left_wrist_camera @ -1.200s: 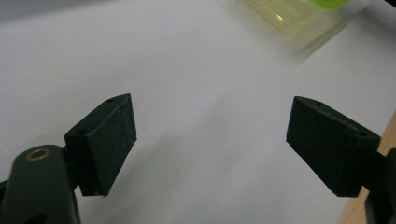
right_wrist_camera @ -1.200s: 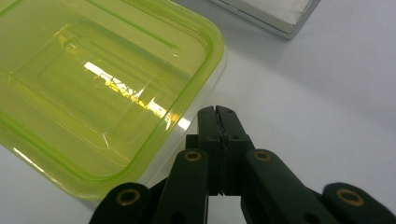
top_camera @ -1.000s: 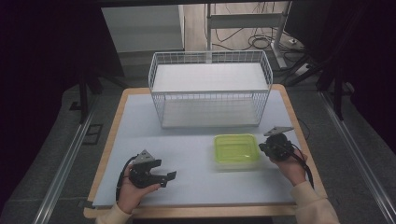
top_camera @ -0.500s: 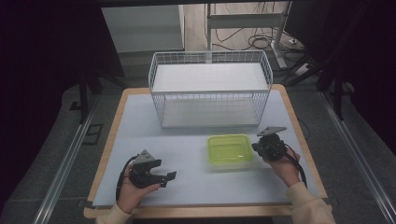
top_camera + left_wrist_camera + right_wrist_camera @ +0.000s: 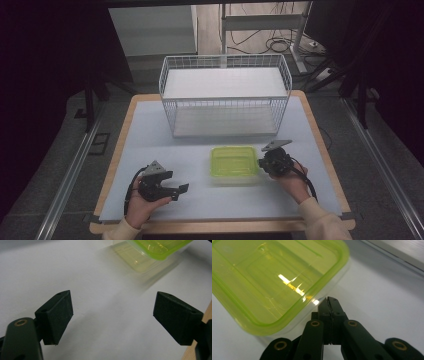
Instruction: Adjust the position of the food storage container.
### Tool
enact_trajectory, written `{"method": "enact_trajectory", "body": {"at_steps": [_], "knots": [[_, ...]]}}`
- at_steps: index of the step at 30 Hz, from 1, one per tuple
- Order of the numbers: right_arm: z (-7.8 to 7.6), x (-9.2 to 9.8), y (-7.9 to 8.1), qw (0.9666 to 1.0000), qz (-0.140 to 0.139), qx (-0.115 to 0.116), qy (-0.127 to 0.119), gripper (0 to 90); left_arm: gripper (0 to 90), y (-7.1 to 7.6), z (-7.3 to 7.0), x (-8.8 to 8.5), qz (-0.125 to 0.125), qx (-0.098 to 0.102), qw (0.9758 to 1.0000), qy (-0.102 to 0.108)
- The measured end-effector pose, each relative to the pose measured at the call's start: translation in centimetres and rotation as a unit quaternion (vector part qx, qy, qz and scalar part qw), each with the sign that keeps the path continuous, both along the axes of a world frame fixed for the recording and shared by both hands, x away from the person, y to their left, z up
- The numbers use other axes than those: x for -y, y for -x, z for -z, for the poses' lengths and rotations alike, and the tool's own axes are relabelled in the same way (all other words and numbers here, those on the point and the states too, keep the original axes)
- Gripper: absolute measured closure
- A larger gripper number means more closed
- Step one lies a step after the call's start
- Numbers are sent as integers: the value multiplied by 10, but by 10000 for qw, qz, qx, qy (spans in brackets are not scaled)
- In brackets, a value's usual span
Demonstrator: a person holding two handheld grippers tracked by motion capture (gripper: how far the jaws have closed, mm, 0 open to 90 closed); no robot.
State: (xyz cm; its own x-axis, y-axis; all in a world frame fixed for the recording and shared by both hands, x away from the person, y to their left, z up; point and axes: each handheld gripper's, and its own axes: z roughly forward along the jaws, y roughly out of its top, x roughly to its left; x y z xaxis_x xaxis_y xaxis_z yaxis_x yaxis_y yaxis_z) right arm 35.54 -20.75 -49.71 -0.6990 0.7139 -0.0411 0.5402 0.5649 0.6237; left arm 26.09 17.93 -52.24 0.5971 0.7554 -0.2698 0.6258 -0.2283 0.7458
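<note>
A lime-green lidded plastic container lies flat on the white table mat, just in front of the wire basket. My right gripper is at its right edge, shut with nothing between the jaws. In the right gripper view the closed tips press against the rim of the container. My left gripper rests low on the mat at the front left, open and empty, pointing toward the container. In the left gripper view its jaws stand wide apart, with the container farther ahead.
A white wire basket stands at the back middle of the table, with its open top facing up. The table's wooden edge frames the pale mat. Dark floor and metal rails lie on both sides.
The right gripper has moved left with its shut tips against the container. The container has slid left across the mat. The left gripper has stayed put.
</note>
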Motion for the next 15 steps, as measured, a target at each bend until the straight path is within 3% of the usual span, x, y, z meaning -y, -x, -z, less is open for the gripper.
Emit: {"method": "enact_trajectory", "body": {"at_steps": [5, 15], "knots": [[2, -12, 3, 9999, -123, 33, 33, 900, 157, 0, 0, 0, 4, 3, 10000, -8], [5, -15, -1, 9999, -112, 60, 48, 900, 157, 0, 1, 1, 7, -9, 10000, -17]]}}
